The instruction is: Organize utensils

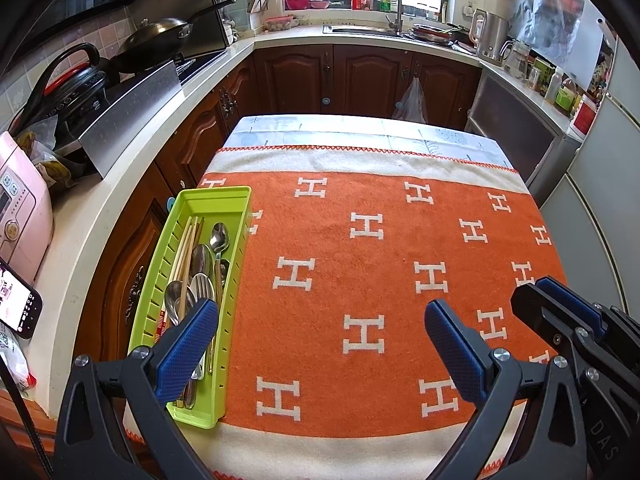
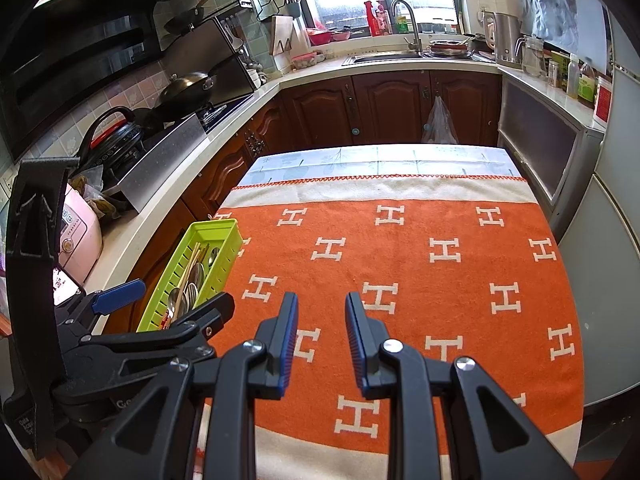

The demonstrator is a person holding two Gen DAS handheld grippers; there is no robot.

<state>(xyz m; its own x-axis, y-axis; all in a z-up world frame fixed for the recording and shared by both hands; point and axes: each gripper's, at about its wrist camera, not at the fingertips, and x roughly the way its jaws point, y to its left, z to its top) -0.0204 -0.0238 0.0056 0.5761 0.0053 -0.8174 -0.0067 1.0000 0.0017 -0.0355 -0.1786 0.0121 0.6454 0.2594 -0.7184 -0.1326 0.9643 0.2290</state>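
- Closest in, the left gripper [image 1: 320, 344] hangs spread wide with nothing between its blue pads; its left finger [image 1: 188, 344] hides the near ends of the utensils.
- The right gripper [image 2: 322, 338] is parted by a narrow gap, holding nothing; its body carries the cut-off letters "DAS".
- Both hover over an orange blanket [image 1: 360, 280] patterned with white H letters, cream-bordered, covering the table.
- At the blanket's left edge lies a green tray [image 1: 236, 248] holding spoons [image 1: 218, 238] and chopsticks [image 1: 186, 248], piled so individual pieces are hard to separate.
- Left of it a lit phone [image 1: 18, 304], its screen unreadable, and a pink cooker [image 1: 22, 216] sit on the counter.
- Farther off: a wok [image 1: 154, 38], sink faucet [image 1: 394, 0], kettle [image 1: 490, 36].
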